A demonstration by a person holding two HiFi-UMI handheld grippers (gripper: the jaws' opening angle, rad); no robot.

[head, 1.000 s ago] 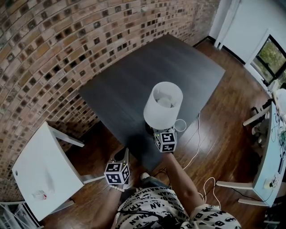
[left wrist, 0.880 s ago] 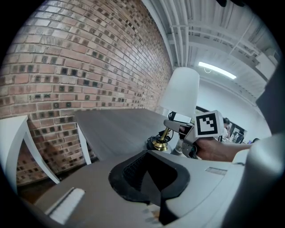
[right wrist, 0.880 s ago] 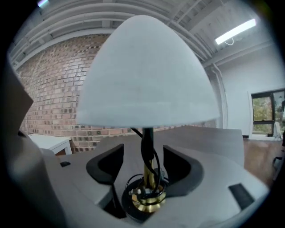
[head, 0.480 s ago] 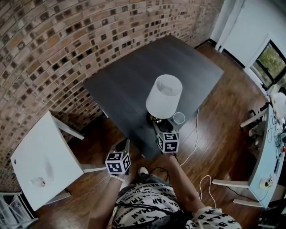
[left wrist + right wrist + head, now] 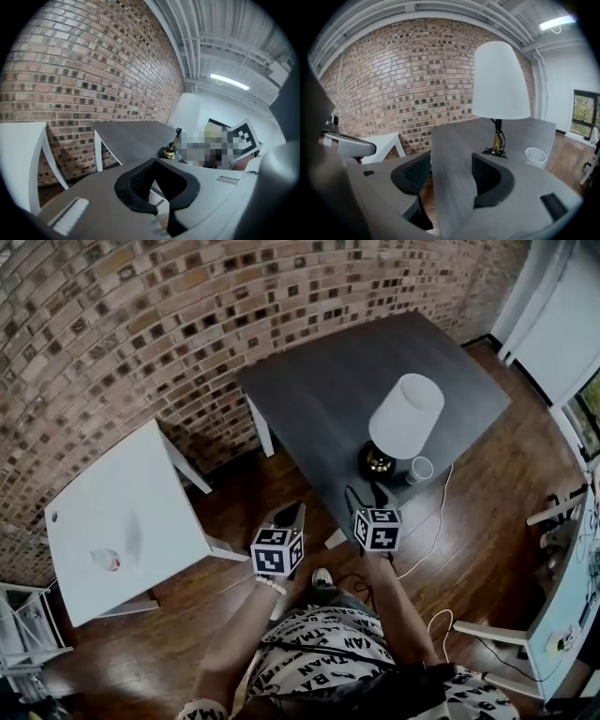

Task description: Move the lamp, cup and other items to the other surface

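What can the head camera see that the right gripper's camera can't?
Only the head view shows a small white and red thing lying on the white side table, and the person's patterned shirt. Only the right gripper view shows the lamp's thin stem under the shade, and a long ceiling light. Both show the white-shaded lamp, the small white cup beside it, the dark grey table, the white side table and the brick wall.
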